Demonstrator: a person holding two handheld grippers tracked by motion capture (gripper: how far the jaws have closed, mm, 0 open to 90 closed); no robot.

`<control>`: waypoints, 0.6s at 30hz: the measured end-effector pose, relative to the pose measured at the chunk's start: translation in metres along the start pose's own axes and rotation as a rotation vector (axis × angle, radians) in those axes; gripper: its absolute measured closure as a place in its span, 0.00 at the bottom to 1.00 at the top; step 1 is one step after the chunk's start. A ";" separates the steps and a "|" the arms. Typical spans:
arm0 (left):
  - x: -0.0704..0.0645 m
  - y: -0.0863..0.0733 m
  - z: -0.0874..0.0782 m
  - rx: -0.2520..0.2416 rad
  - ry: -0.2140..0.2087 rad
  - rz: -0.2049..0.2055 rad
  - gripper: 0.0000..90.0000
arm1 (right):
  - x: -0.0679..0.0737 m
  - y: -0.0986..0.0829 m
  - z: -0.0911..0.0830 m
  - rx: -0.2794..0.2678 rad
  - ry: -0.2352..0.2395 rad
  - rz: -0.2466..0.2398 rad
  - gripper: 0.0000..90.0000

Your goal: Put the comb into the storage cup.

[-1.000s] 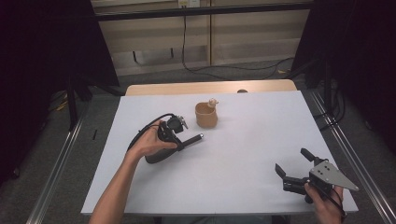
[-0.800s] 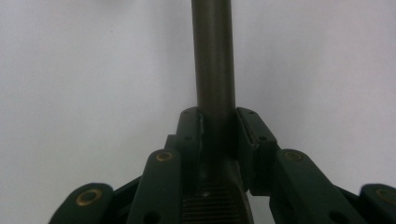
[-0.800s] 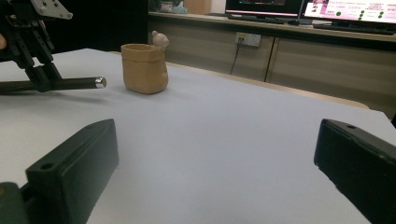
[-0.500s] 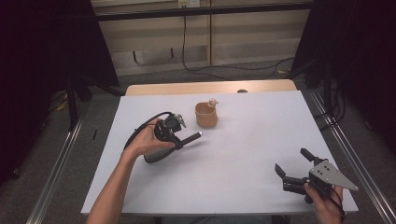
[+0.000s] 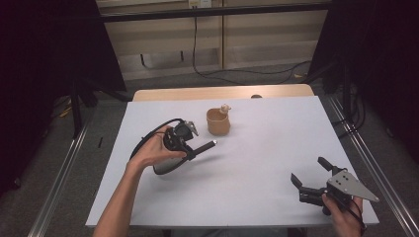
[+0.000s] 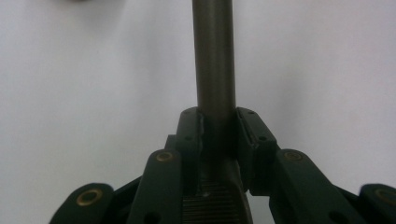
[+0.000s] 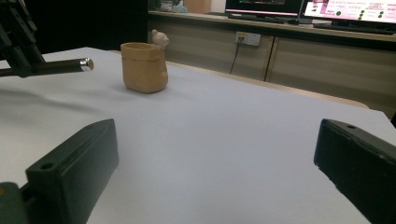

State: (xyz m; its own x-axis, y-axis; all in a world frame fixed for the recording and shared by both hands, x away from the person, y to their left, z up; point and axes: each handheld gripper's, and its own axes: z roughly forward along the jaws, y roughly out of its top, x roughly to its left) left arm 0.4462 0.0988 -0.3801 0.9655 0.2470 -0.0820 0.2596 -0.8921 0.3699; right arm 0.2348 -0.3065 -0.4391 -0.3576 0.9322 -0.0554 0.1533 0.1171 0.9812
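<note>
High view: the left gripper (image 5: pixel 190 148) holds a dark pen (image 5: pixel 203 146) above the white table (image 5: pixel 257 163), near a tan cup (image 5: pixel 218 122); the right gripper (image 5: pixel 310 177) rests at the near right corner, jaws spread. Left gripper view: the jaws close on the pen (image 6: pixel 214 60), which runs straight ahead. Right gripper view: the jaws stand wide apart, holding nothing; the pen's metal tip (image 7: pixel 86 63) points toward the cup (image 7: pixel 144 67).
</note>
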 end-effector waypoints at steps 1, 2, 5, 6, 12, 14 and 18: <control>-0.003 0.001 -0.001 -0.016 0.001 -0.008 0.80 | -0.001 0.000 0.000 0.000 -0.012 0.010 0.00; -0.004 0.001 -0.003 -0.006 0.003 0.007 0.80 | -0.002 0.000 0.000 0.002 -0.009 0.014 0.00; -0.013 0.004 -0.005 -0.017 -0.008 0.035 0.80 | -0.002 0.000 0.001 0.002 -0.003 0.022 0.00; -0.013 0.004 -0.005 -0.017 -0.008 0.035 0.80 | -0.002 0.000 0.001 0.002 -0.003 0.022 0.00; -0.027 0.011 -0.008 -0.003 -0.006 0.103 0.80 | -0.001 0.002 0.001 -0.001 -0.012 0.005 0.00; -0.029 0.013 -0.008 -0.002 -0.024 0.111 0.80 | -0.001 0.002 0.000 0.003 -0.012 0.007 0.00; -0.033 0.015 -0.009 -0.022 -0.023 0.120 0.80 | 0.000 0.003 0.002 -0.001 0.001 -0.007 0.00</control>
State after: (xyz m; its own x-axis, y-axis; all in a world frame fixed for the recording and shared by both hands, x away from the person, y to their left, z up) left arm 0.4180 0.0806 -0.3630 0.9899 0.1298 -0.0568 0.1416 -0.9061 0.3987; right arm 0.2371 -0.3055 -0.4370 -0.3591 0.9313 -0.0618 0.1501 0.1230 0.9810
